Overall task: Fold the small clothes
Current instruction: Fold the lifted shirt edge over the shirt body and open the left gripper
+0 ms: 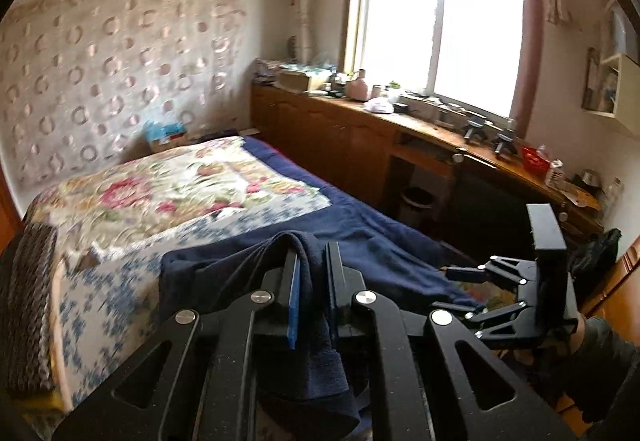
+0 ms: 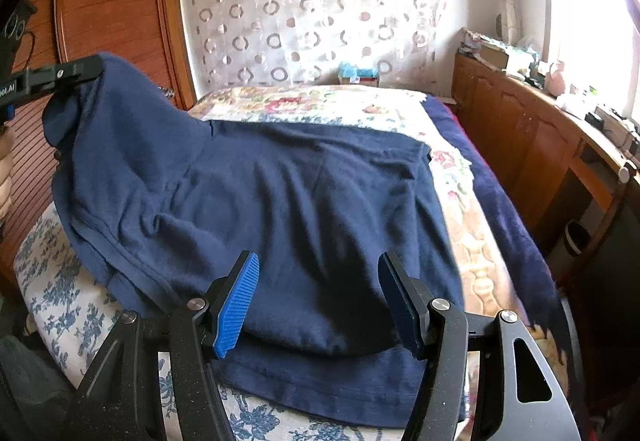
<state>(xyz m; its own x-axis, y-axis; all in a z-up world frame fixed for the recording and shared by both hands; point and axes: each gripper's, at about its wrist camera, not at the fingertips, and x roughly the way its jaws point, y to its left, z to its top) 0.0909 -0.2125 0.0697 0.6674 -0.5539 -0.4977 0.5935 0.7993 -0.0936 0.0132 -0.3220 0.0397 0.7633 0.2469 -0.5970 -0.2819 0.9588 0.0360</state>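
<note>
A navy blue garment [image 2: 300, 193] lies spread on the bed, one corner lifted up at the left. My left gripper [image 1: 314, 253] is shut on that raised corner, and the cloth [image 1: 224, 273] drapes down from its fingers. In the right wrist view the left gripper [image 2: 92, 67] shows at the upper left, the fabric hanging from it. My right gripper [image 2: 320, 281] stands open low over the garment's near edge, a soft hump of cloth between its blue pads [image 2: 238, 301], which do not press it. The right gripper [image 1: 494, 241] also shows in the left wrist view, fingers wide apart.
The bed carries a blue-flowered sheet [image 2: 60, 281], a floral quilt [image 1: 160, 193] and a navy blanket [image 1: 360, 217] along its right side. A cluttered wooden counter [image 1: 440, 129] runs under the window, with a bin [image 1: 418, 201] below. A wooden wardrobe [image 2: 112, 1] stands left.
</note>
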